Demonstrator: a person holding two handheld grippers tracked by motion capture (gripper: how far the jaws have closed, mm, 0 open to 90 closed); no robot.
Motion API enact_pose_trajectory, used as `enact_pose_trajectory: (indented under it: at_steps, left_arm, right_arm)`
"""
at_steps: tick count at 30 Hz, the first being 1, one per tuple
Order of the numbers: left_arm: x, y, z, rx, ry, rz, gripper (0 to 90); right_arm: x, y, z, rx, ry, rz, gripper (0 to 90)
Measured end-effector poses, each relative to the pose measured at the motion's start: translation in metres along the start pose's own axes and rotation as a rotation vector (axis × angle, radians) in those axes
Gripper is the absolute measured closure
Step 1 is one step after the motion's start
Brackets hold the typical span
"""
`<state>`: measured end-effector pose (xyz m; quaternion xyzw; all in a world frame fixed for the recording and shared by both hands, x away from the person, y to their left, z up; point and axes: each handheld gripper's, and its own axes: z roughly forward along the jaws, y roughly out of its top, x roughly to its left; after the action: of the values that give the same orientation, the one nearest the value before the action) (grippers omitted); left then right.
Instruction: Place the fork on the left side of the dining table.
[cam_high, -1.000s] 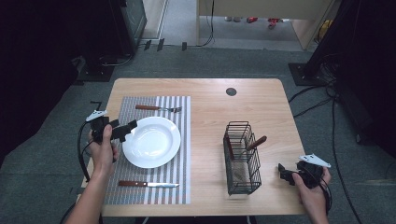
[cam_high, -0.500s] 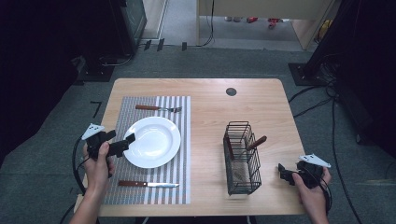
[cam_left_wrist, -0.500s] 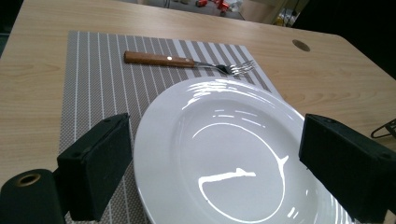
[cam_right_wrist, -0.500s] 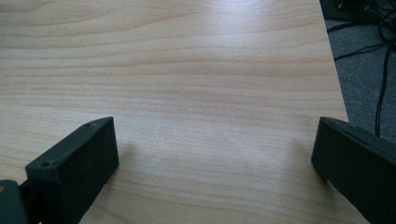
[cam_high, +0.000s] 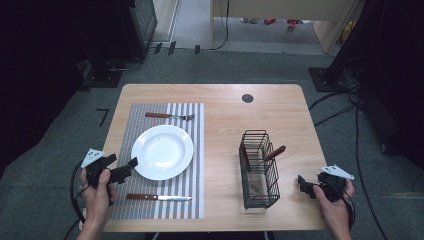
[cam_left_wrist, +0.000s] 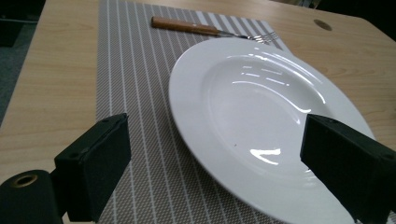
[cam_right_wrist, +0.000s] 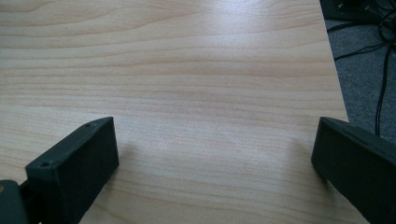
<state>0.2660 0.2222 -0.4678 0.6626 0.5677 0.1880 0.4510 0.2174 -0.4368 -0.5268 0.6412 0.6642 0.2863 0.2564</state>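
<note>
**White plate on striped mat, both grippers empty**

White plate (cam_high: 162, 151) sits mid-mat, towards the table's left edge. We find the left gripper (cam_high: 131, 165) held level at the plate's left rim, jaws wide apart, holding nothing; it has drawn back towards the near-left corner since earlier. The right gripper (cam_high: 301, 182) hovers over bare wood at the near-right corner, jaws wide, empty, unchanged.

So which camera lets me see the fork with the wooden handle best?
The high view: the whole wooden-handled fork lies in sight on the striped grey placemat, beyond the round white plate. The left gripper view shows it slanted, tines partly behind the plate rim. The right gripper view looks at bare table.
</note>
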Motion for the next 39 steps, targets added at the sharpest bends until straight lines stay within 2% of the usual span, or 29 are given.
enact_pose_trajectory:
  at_steps: [2,4,9,12,15,20,28,34,39]
  left_arm:
    - [0.002,-0.005,-0.002,0.005,0.033,0.025,9.1]
    - [0.003,-0.009,-0.003,0.014,0.046,0.044,9.1]
    - [0.008,-0.020,-0.004,0.035,0.062,0.051,9.1]
    - [0.014,-0.028,-0.005,0.057,0.091,0.058,9.1]
    - [0.018,-0.032,-0.006,0.065,0.097,0.055,9.1]
    - [0.025,-0.041,-0.011,0.084,0.144,0.064,9.1]
    - [0.037,-0.050,-0.014,0.108,0.188,0.068,9.1]
    - [0.040,-0.056,-0.012,0.137,0.207,0.078,9.1]
    - [0.038,-0.056,-0.010,0.153,0.231,0.104,9.1]
  right_arm:
    - [0.000,0.000,0.000,0.000,0.000,0.000,0.3]
    - [0.000,0.000,0.000,0.000,0.000,0.000,0.3]
    - [0.000,0.000,0.000,0.000,0.000,0.000,0.2]
    - [0.000,0.000,0.000,0.000,0.000,0.001,0.2]
    - [0.000,0.000,0.000,0.000,0.000,0.000,0.3]
    - [0.000,0.000,0.000,0.000,0.000,0.001,0.3]
    - [0.000,0.000,0.000,0.000,0.000,0.000,0.3]
    - [0.000,0.000,0.000,0.000,0.000,0.000,0.2]
    - [0.000,0.000,0.000,0.000,0.000,0.001,0.2]
